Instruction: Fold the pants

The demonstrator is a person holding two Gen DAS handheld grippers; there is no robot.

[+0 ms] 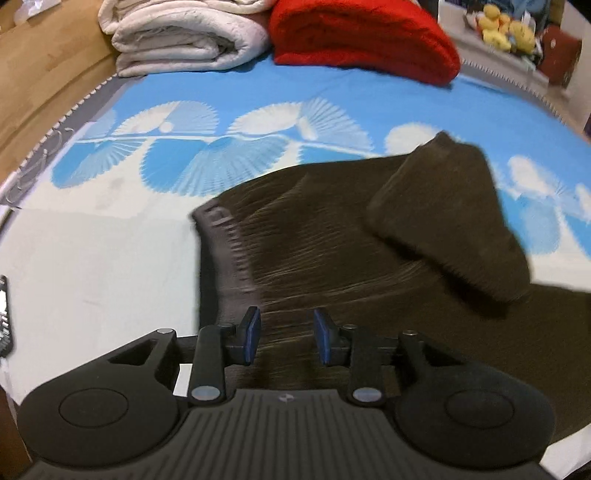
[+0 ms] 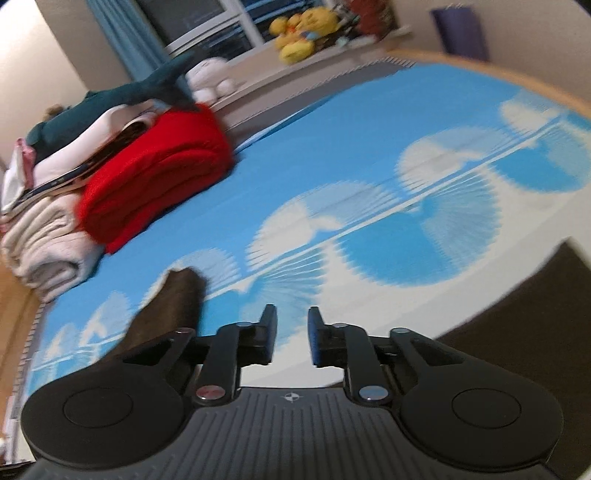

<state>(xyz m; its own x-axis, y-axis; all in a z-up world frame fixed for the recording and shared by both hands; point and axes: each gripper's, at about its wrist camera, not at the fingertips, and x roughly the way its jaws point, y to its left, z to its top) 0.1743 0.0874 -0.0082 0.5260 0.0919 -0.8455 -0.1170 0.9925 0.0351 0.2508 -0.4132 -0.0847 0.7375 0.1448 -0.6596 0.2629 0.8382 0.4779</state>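
Dark brown corduroy pants [image 1: 325, 236] lie on a blue and white patterned bedsheet [image 1: 221, 92]. The waistband is at the left, and a leg end is folded back over the right part [image 1: 443, 206]. My left gripper [image 1: 286, 338] is open and empty, just above the pants near the waistband. My right gripper [image 2: 291, 339] is open and empty above the sheet. In the right wrist view, parts of the pants show at lower left [image 2: 170, 306] and at the right edge [image 2: 535, 317].
A folded cream blanket [image 1: 184, 40] and a folded red blanket [image 1: 362, 37] sit at the far side of the bed. Yellow plush toys [image 1: 506, 26] rest on a sill beyond. A wooden bed frame [image 1: 44, 74] borders the left side.
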